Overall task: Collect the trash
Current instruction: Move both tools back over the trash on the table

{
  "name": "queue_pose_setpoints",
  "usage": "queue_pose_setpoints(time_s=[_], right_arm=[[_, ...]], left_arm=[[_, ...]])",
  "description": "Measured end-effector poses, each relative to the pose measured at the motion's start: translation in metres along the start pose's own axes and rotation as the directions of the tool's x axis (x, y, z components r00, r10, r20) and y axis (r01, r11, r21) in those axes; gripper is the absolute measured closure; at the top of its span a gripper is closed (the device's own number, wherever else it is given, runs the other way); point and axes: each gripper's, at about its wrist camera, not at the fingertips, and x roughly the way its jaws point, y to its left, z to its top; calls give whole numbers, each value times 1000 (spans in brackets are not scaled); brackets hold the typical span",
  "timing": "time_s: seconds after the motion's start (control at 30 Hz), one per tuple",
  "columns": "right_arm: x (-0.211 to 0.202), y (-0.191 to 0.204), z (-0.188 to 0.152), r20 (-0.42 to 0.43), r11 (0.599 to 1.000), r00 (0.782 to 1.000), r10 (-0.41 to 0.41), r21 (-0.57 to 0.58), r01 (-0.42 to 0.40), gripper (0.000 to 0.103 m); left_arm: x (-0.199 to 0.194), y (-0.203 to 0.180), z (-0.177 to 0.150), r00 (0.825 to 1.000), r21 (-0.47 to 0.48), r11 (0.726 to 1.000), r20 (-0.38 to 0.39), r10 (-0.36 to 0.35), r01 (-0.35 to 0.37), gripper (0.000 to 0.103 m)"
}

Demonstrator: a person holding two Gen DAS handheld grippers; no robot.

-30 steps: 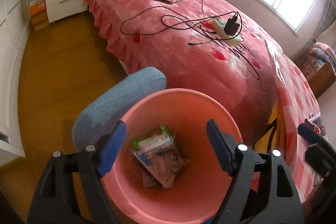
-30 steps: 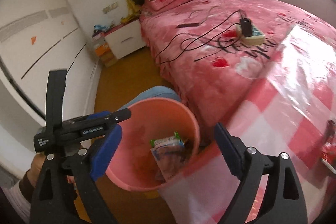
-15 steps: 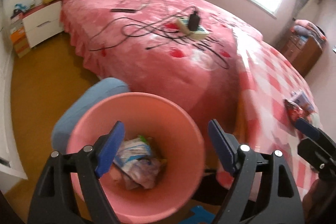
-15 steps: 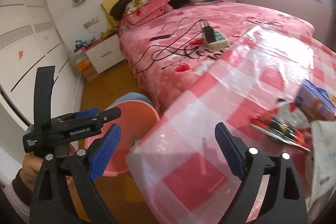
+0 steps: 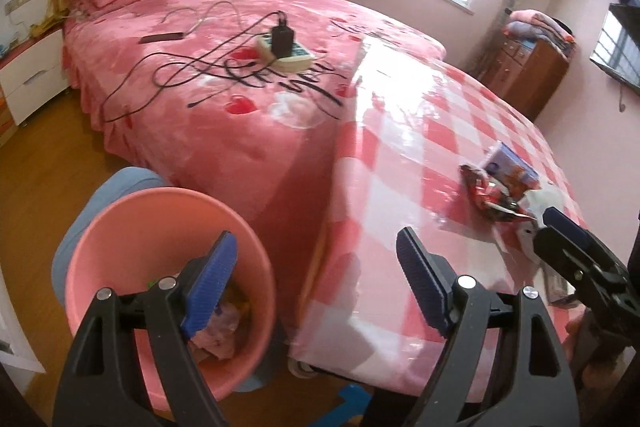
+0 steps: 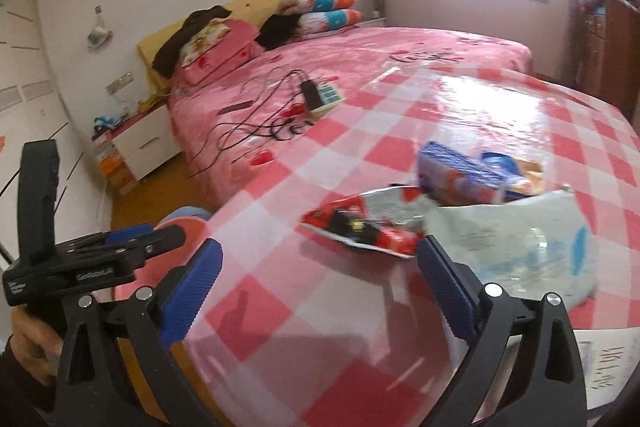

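Observation:
A pink bin (image 5: 120, 227) with wrappers inside (image 5: 218, 327) stands on the floor at the table's left edge. On the red-checked table (image 6: 360, 155) lie a red snack wrapper (image 6: 360, 223), a blue and white carton (image 6: 460, 175) and a clear plastic bag (image 6: 516, 243). My right gripper (image 6: 316, 275) hovers over the table just short of the red wrapper, its jaws opening, nothing between them. My left gripper (image 5: 316, 267) hangs open and empty over the bin's rim and the table's edge. It also shows at the left in the right wrist view as the left gripper (image 6: 132, 247).
A pink bed (image 5: 224, 99) with cables, a power strip (image 5: 286, 53) and a phone lies behind the table. A blue cushion (image 5: 104, 195) sits behind the bin. A white nightstand (image 6: 140, 143) and a wooden dresser (image 5: 524, 67) stand by the walls. A printed paper (image 6: 600, 363) lies at the table's near right.
Both grippers swung right, from over the pink bin toward the checked table. The wrappers on the table came into view, and the right jaws spread wider.

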Motion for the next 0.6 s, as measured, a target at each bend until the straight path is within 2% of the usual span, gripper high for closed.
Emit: queue_pose_setpoints(time_s=[0.33,0.6], right_arm=[[-21,-40,-3,41,991,990,-135,30,134,6],[-34,-65,-7,54,981,980,-191,56,188,6]], left_arm=[[0,-49,-1,999,66,996,-10,-54,54,21],[4,-89,-7,996,133,987,-34,-85,89,21]])
